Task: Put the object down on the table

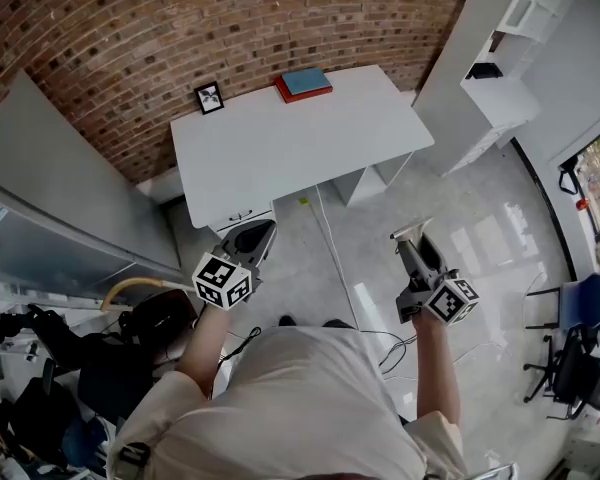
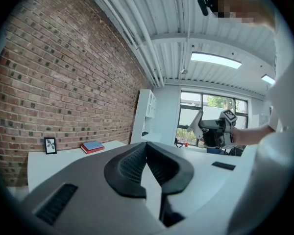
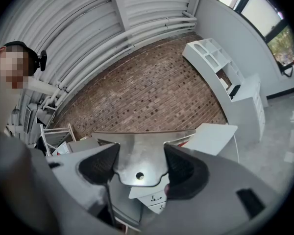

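A flat metal plate (image 3: 139,163) with a small round hole sits between the pads of my right gripper (image 3: 139,169), which is shut on it. In the head view that gripper (image 1: 412,240) hangs over the floor, right of and in front of the white table (image 1: 290,148), with the plate's pale end (image 1: 410,231) poking out towards the table. My left gripper (image 1: 257,236) is held near the table's front left corner. Its jaws (image 2: 146,166) are shut with nothing between them. The left gripper view also catches the right gripper (image 2: 214,129) off to the right.
On the table's far edge lie a red book topped by a blue one (image 1: 303,84) and a small picture frame (image 1: 210,98). White shelving (image 1: 510,63) stands at the right, a grey cabinet (image 1: 50,198) at the left. Office chairs (image 1: 580,343) and floor cables (image 1: 335,258) are nearby.
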`<state>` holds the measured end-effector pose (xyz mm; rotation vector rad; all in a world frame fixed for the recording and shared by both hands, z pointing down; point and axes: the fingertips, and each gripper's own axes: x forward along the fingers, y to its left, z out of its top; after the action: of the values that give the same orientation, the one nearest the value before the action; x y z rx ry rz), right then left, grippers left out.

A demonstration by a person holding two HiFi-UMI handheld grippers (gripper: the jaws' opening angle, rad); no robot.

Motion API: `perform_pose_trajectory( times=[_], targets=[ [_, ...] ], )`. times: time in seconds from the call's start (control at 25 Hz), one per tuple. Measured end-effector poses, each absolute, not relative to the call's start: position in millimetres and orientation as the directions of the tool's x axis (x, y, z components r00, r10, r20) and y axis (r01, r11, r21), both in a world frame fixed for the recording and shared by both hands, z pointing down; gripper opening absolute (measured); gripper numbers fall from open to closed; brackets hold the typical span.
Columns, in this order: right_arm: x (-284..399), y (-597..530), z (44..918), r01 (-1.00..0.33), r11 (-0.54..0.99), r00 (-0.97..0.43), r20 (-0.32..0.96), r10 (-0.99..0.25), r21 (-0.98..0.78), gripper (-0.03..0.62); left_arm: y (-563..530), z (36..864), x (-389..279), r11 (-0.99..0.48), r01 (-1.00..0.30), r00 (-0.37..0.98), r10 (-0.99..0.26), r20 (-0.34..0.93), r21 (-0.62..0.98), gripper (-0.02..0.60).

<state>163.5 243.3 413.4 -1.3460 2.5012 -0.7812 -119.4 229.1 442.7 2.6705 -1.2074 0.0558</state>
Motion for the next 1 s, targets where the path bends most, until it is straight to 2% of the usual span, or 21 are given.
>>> perform_pose_trajectory(
  times=[0.52,1.0],
  targets=[
    [144.6,237.7,418.4,-0.729,0.421,-0.544,0.085,-0.835,-0.539,0.288,214.5,447.8,-139.9,-0.658,-0.730,0.681,-0.723,0.118,0.185,-0.006],
    [157.6,169.9,437.0,-0.706,0.431,-0.576,0.102,-0.811,-0.561,0.289,158.3,462.0,-128.2,-0.621,-0.757,0.651,-0.744,0.150,0.206,-0.006]
  ],
)
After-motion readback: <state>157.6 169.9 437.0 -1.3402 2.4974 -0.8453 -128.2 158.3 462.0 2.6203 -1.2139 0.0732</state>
